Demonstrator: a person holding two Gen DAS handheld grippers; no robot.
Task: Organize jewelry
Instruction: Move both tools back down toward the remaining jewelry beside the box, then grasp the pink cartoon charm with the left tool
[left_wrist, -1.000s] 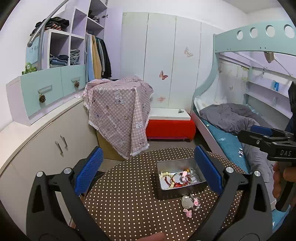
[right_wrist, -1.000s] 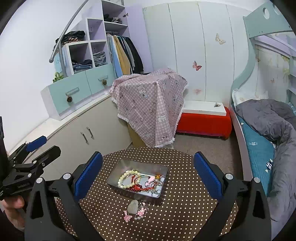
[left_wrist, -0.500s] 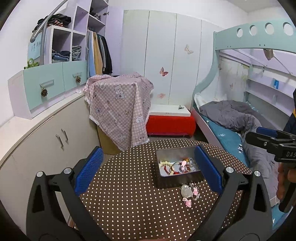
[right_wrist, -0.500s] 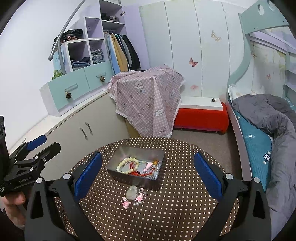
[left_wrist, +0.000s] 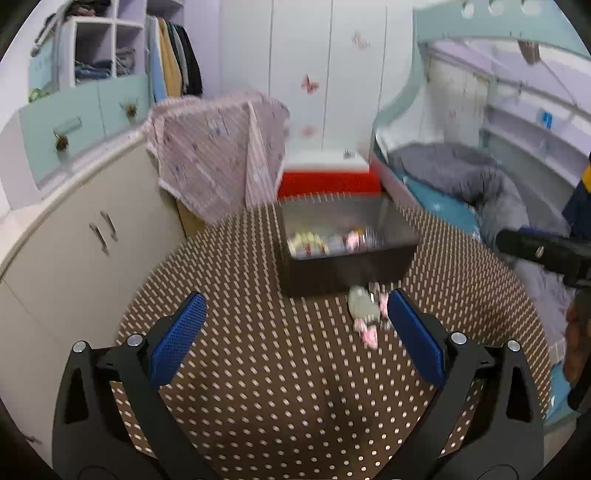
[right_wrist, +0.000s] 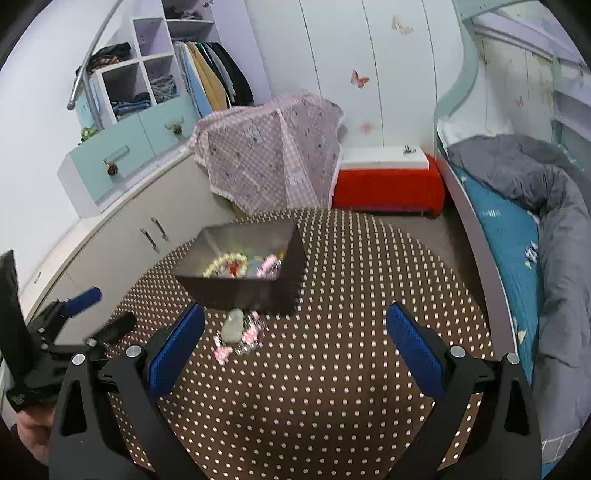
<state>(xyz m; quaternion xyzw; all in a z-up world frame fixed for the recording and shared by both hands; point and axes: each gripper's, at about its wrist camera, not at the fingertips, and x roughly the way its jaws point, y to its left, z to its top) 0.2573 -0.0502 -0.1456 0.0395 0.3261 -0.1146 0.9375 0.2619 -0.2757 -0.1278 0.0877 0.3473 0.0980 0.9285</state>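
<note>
1. Two grippers hang above a round table (right_wrist: 351, 369) covered in a brown cloth with white dots; both stand with jaws spread wide and nothing between the blue pads.
2. Left gripper (left_wrist: 291, 328) is over the table's near half, its right pad just beside the loose pieces in the left wrist view. That view is blurred.
3. Right gripper (right_wrist: 295, 332) is over the near edge too, its left pad just beside the same loose pieces.
4. A dark metal tin (right_wrist: 243, 291) sits towards the table's far left part in the right wrist view. Inside lie a pale bead bracelet (right_wrist: 221, 263), red pieces and pink pieces, tangled together.
5. Loose jewelry (right_wrist: 240, 334) lies on the cloth just in front of the tin's near wall: a pale grey-green stone (right_wrist: 232, 326), small pink pieces and some clear beads.
6. Beyond the table are a pink checked cloth (right_wrist: 273, 155) draped over something, a red box (right_wrist: 388, 184) with a white lid, and a bed (right_wrist: 517, 206) with grey bedding.
</note>
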